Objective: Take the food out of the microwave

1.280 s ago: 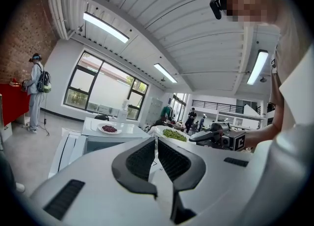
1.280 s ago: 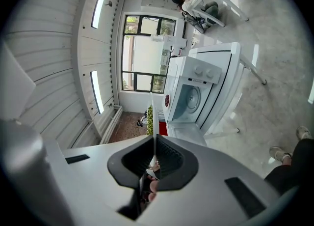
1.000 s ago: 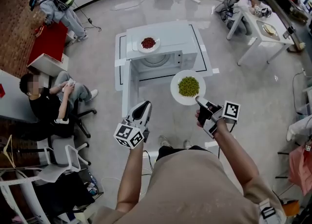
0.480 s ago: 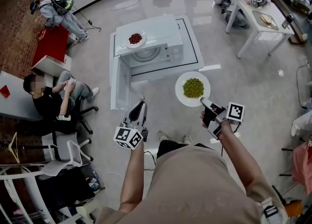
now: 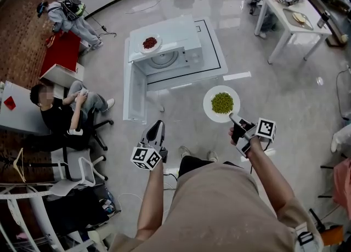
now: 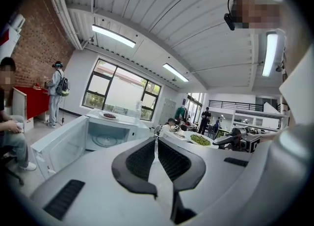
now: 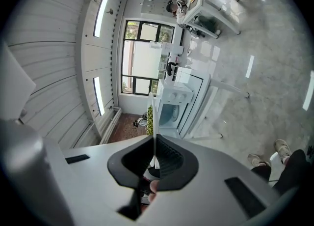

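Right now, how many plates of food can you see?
2. The plate of green food is gripped at its rim by the right gripper; the plate of red food sits atop the microwave. Others may be hidden.

The round white plate heaped with small green food [image 5: 221, 103] is out of the white microwave oven [image 5: 175, 37], held level in the air by its near rim in the closed jaws of the right gripper [image 5: 235, 118], well apart from the oven, whose door [image 5: 134, 89] stands wide open
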The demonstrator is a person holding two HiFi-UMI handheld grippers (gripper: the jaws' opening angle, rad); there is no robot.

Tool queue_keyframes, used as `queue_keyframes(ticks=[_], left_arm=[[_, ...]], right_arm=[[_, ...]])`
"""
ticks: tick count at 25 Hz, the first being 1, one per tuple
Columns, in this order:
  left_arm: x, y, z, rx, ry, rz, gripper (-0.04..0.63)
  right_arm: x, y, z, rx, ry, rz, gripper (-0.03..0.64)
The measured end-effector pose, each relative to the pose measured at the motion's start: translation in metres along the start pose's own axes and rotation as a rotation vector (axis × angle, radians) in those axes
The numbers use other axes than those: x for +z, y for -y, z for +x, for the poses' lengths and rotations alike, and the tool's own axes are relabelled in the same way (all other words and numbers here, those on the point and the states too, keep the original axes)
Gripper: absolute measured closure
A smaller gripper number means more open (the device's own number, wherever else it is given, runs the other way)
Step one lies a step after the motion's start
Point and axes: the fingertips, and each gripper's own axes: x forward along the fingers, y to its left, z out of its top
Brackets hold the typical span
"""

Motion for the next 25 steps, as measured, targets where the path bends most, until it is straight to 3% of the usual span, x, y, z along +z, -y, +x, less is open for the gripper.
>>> queue_keyframes(ticks=[13, 17, 25], left_arm=[[-0.064, -0.020, -0.007, 0.046, -0.068, -0.036, 0.588], [-0.077, -0.024, -0.006, 0.051, -0.075, -0.080, 0.588], [-0.093, -0.023, -0.004, 0.045, -0.119, -0.078, 0.588]], right_arm=[[-0.005, 0.058, -0.007, -0.047, 0.000, 0.002, 0.598], [-0.008, 0.075, -0.007, -0.063, 0.001, 0.024, 0.598], [-0.013, 0.105, -0.002, -0.069, -0.003, 0.036, 0.598]])
